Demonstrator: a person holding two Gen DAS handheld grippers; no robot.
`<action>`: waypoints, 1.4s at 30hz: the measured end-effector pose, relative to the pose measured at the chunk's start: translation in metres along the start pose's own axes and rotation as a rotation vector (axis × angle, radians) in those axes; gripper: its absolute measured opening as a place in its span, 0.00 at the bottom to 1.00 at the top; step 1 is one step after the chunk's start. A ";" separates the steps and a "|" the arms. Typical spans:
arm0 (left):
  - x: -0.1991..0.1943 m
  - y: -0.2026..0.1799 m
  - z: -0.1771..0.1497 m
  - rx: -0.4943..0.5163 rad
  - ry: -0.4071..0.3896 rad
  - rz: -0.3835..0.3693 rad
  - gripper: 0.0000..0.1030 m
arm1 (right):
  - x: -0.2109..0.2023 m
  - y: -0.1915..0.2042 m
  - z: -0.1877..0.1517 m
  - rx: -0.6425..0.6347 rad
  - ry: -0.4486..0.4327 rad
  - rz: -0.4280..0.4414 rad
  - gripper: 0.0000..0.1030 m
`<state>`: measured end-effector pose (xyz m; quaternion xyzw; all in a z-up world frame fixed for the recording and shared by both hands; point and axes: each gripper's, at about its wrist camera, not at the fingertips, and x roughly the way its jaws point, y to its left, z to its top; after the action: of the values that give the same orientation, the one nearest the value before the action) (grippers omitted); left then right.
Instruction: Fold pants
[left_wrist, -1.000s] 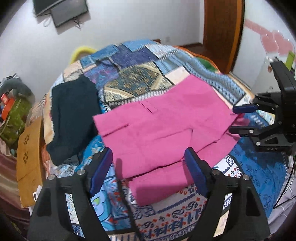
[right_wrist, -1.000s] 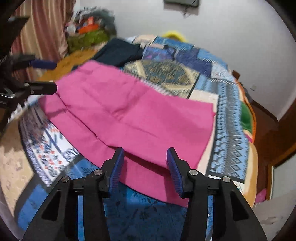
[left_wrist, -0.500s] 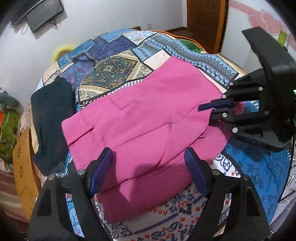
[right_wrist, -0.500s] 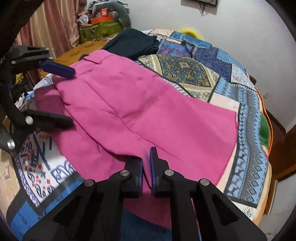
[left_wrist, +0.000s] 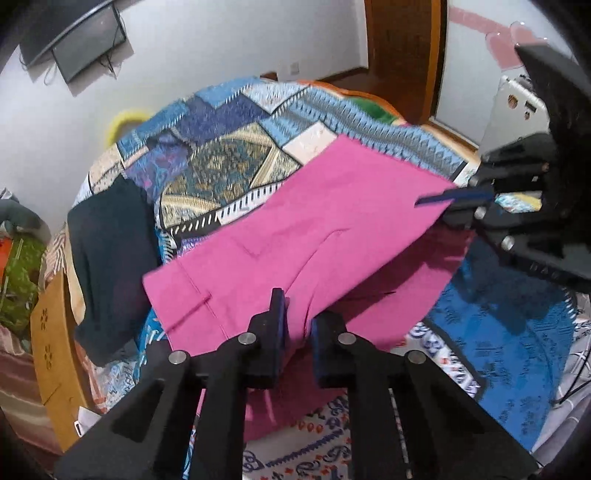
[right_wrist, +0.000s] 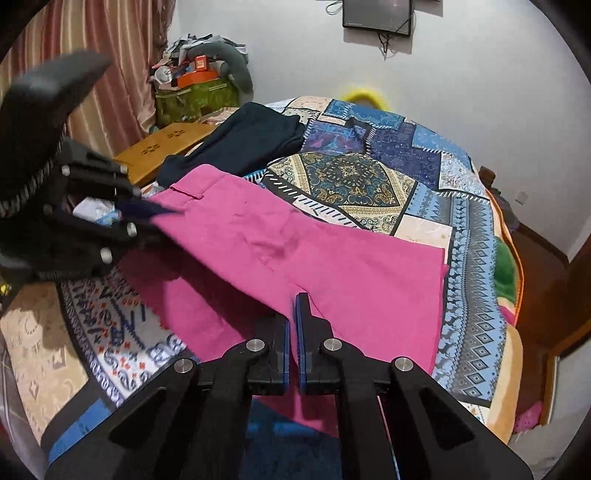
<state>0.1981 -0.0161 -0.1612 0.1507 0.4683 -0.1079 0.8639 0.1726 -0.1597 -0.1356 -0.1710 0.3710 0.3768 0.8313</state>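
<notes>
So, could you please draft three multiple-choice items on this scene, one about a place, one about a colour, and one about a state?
1. Where does the dark garment lie relative to the pink pants?
A. Folded on top of them
B. On the quilt beyond their waistband end
C. On the floor

2. What colour are the pads inside the gripper fingers?
A. Blue
B. Red
C. Yellow

3. What state are the two grippers in?
A. Both wide open above the cloth
B. Only the right is shut
C. Both shut on an edge of the pants

Answers: 1 B, the dark garment rests on the patterned quilt past the waistband. 2 A, blue strips line the black fingers. 3 C, the left gripper and the right gripper each pinch pink fabric, whose edge is raised above a lower layer.
</notes>
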 end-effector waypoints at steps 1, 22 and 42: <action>-0.004 -0.001 0.000 -0.003 -0.006 -0.011 0.12 | -0.001 0.000 -0.002 -0.002 0.000 -0.001 0.02; 0.000 0.001 -0.034 -0.066 0.056 -0.123 0.20 | 0.012 0.015 -0.042 0.125 0.090 0.056 0.08; -0.037 0.042 -0.012 -0.294 -0.056 -0.130 0.42 | -0.013 0.002 -0.007 0.337 -0.036 0.113 0.33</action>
<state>0.1826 0.0286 -0.1291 -0.0109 0.4636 -0.0982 0.8805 0.1619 -0.1689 -0.1309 -0.0011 0.4231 0.3585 0.8322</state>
